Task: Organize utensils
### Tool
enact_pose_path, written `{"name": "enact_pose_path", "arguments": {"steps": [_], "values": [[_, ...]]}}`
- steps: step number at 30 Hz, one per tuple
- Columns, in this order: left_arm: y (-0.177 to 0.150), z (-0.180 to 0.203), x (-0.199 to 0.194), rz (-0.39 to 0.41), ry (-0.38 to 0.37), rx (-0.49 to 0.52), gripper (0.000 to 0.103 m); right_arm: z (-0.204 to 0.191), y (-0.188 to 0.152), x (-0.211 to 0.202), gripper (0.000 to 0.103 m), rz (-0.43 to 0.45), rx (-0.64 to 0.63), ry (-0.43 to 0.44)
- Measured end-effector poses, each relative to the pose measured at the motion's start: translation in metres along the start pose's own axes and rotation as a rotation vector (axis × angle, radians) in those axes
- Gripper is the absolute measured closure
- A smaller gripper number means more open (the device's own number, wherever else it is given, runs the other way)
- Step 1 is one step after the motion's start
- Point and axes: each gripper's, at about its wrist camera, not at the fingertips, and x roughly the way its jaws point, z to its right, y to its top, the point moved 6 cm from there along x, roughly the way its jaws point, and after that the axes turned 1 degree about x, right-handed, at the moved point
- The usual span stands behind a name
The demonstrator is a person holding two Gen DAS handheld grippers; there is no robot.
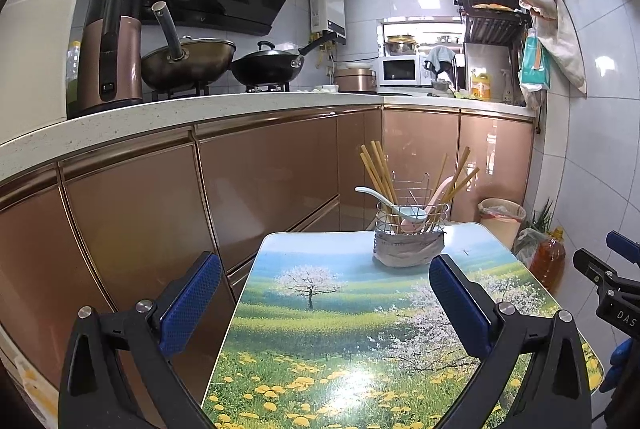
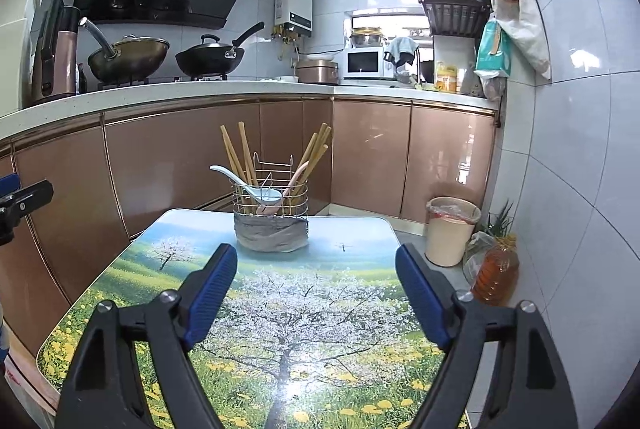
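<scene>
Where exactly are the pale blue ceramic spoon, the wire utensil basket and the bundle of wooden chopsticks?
Pale blue ceramic spoon [image 2: 267,195]: right wrist view, on its bowl.
Wire utensil basket [image 2: 298,200]: right wrist view, on its right wall.
Bundle of wooden chopsticks [image 1: 374,171]: left wrist view, on the left sticks' shafts.

My left camera looks forward and a little down over the table [image 1: 320,329], from its near left corner. My right camera looks likewise from more to the right. Both share the utensil holder [image 1: 410,229] and the kitchen counter [image 2: 200,97] behind.
</scene>
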Motion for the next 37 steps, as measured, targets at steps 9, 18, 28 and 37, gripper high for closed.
{"name": "enact_pose_path", "arguments": {"steps": [9,18,28,37], "values": [[-0.0003,-0.0004,0.0002,-0.001,-0.002,0.003,0.001,-0.0014,-0.0021,-0.0009,0.022,-0.006,-0.001,-0.001],[-0.0013,-0.0058,0.0,0.001,-0.011,0.0,0.001,-0.0018,-0.0012,-0.0025,0.022,-0.005,-0.017,-0.01],[-0.0019,-0.009,0.0023,-0.008,-0.016,-0.009,0.001,-0.0032,0.0002,-0.0042,0.022,0.0,-0.021,-0.014],[-0.0039,-0.0084,0.001,-0.017,-0.022,-0.015,0.001,-0.0026,0.0008,-0.0068,0.022,0.004,-0.022,-0.015]]}}
